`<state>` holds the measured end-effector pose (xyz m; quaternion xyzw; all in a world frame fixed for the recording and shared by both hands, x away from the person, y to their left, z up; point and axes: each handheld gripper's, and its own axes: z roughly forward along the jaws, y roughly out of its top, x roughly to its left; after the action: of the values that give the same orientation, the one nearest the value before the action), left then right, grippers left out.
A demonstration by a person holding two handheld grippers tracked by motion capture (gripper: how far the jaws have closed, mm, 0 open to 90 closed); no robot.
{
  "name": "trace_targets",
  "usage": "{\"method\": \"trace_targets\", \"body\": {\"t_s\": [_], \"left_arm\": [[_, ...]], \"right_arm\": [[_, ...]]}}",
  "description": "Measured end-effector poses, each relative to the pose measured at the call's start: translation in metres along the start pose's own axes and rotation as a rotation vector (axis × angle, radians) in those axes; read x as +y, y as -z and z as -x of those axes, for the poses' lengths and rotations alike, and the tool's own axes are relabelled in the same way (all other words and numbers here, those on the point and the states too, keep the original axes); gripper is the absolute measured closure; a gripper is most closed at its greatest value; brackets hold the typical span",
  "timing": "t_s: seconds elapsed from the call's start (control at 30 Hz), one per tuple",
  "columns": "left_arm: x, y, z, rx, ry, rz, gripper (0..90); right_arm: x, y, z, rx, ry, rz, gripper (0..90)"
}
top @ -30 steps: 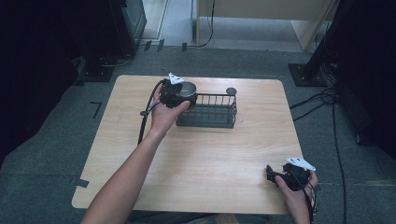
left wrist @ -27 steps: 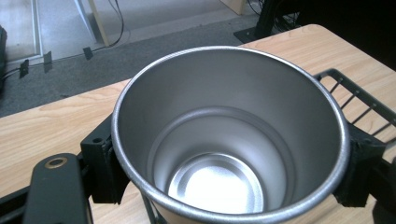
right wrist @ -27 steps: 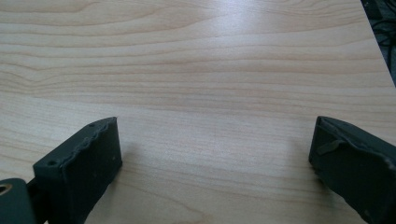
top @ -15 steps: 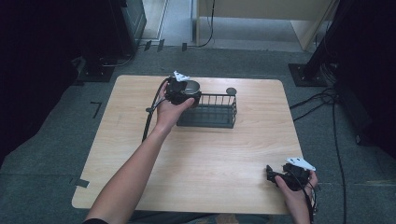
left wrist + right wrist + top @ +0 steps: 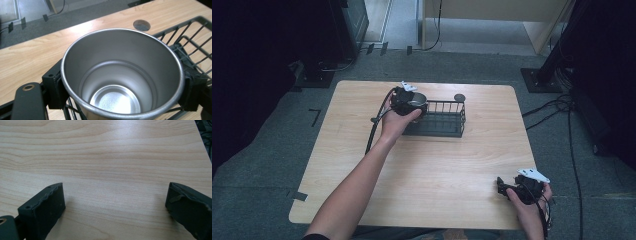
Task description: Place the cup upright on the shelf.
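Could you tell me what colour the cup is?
Plain silver metal; the cup shows best in the left gripper view.

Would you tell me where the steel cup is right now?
In the high view the steel cup is clamped in the left gripper, above the left end of the black wire basket, near the table's far edge.

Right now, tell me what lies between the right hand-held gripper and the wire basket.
Bare wood. In the high view, nothing sits on the table between the right hand-held gripper and the wire basket; the right gripper view shows plain tabletop ahead too.
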<state>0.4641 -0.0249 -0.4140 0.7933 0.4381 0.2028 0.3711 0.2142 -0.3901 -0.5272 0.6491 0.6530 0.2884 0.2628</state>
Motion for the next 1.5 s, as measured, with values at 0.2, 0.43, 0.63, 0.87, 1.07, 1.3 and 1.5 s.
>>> {"method": "trace_targets", "body": {"t_s": [0.2,0.43,0.63,0.87,1.07,1.3,1.5], "left_arm": [[-0.0021,-0.0011,-0.0012,-0.012,0.004,-0.015,15.1],[-0.0026,0.0003,-0.0027,-0.010,0.000,-0.019,15.0],[-0.0039,0.0022,-0.0044,-0.012,-0.001,-0.022,14.5],[-0.0037,0.0040,-0.0051,-0.011,-0.003,-0.031,13.3],[-0.0033,0.0062,-0.0054,0.000,-0.002,-0.037,11.3],[-0.0037,0.0074,-0.0055,-0.010,-0.004,-0.052,9.1],[-0.0039,0.0078,-0.0070,-0.033,0.001,-0.069,0.9]], "right_arm": [[0.0000,0.0000,0.0000,0.000,0.000,0.000,1.7],[0.0000,0.0000,-0.0001,-0.001,0.000,-0.001,1.7],[0.0000,0.0000,-0.0002,-0.001,0.000,-0.001,1.7],[0.0000,0.0000,-0.0003,-0.001,0.000,-0.001,1.7],[0.0000,0.0000,-0.0002,-0.001,0.001,-0.002,1.7],[0.0000,0.0000,-0.0002,-0.001,0.001,-0.002,1.7],[0.0000,-0.0001,-0.0003,-0.001,0.001,-0.001,1.7]]}}
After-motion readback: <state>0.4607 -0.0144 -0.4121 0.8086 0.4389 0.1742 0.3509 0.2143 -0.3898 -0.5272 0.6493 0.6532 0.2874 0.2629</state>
